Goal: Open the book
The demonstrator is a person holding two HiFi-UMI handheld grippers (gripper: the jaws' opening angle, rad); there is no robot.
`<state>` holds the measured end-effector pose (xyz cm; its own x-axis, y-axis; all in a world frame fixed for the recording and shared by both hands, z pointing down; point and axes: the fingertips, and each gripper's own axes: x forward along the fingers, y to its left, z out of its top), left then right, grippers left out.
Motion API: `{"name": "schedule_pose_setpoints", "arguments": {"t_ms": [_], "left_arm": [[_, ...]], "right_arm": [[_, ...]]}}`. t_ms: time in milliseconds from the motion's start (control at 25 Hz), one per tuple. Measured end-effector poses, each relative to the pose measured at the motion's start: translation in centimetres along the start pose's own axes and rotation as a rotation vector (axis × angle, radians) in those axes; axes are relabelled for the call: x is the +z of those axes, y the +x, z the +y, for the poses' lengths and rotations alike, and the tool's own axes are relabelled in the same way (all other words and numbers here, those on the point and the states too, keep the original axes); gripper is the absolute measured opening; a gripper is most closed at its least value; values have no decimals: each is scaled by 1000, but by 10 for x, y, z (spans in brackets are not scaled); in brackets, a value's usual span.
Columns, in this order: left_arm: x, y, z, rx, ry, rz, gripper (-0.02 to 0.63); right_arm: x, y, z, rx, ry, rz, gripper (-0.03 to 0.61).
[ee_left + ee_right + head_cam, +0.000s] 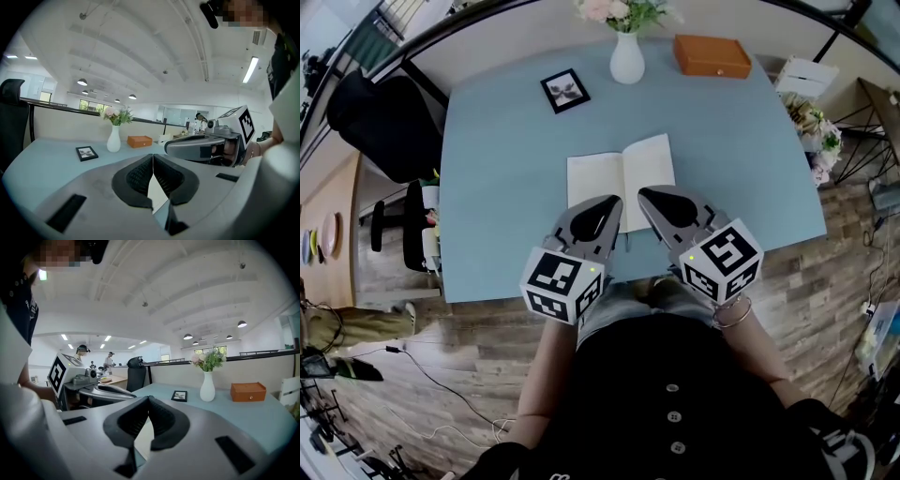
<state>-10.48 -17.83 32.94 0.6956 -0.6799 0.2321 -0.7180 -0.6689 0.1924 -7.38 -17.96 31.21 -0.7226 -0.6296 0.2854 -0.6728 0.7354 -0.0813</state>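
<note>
The book [621, 178] lies open on the light-blue table [502, 197], pale pages up, near the front edge. Both grippers hover side by side just in front of it, pointing towards it. In the head view my left gripper [614, 202] is shut, with nothing between its jaws, its tip over the book's near left corner. My right gripper [644, 194] is also shut and empty, its tip by the book's near right page. A strip of white page [157, 194] shows below the left gripper [153, 156], and another strip [142, 441] below the right gripper [148, 398].
At the back of the table stand a white vase of flowers [627, 58], a small black picture frame [564, 90] and an orange box [712, 54]. A black chair [386, 124] stands at the table's left. The person's body is close against the front edge.
</note>
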Motion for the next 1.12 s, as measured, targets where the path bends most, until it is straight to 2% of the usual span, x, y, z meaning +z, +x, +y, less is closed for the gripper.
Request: {"name": "schedule_pose_setpoints", "arguments": {"t_ms": [320, 520, 880, 1120], "left_arm": [[-14, 4, -12, 24, 2, 19, 12], [-23, 6, -13, 56, 46, 72, 11], [-46, 2, -13, 103, -18, 131, 11], [-49, 3, -17, 94, -28, 138, 11]], "right_arm": [[-7, -11, 2, -6, 8, -19, 2], [-16, -15, 1, -4, 22, -3, 2], [-30, -18, 2, 19, 23, 41, 2], [-40, -18, 4, 28, 13, 71, 2]]}}
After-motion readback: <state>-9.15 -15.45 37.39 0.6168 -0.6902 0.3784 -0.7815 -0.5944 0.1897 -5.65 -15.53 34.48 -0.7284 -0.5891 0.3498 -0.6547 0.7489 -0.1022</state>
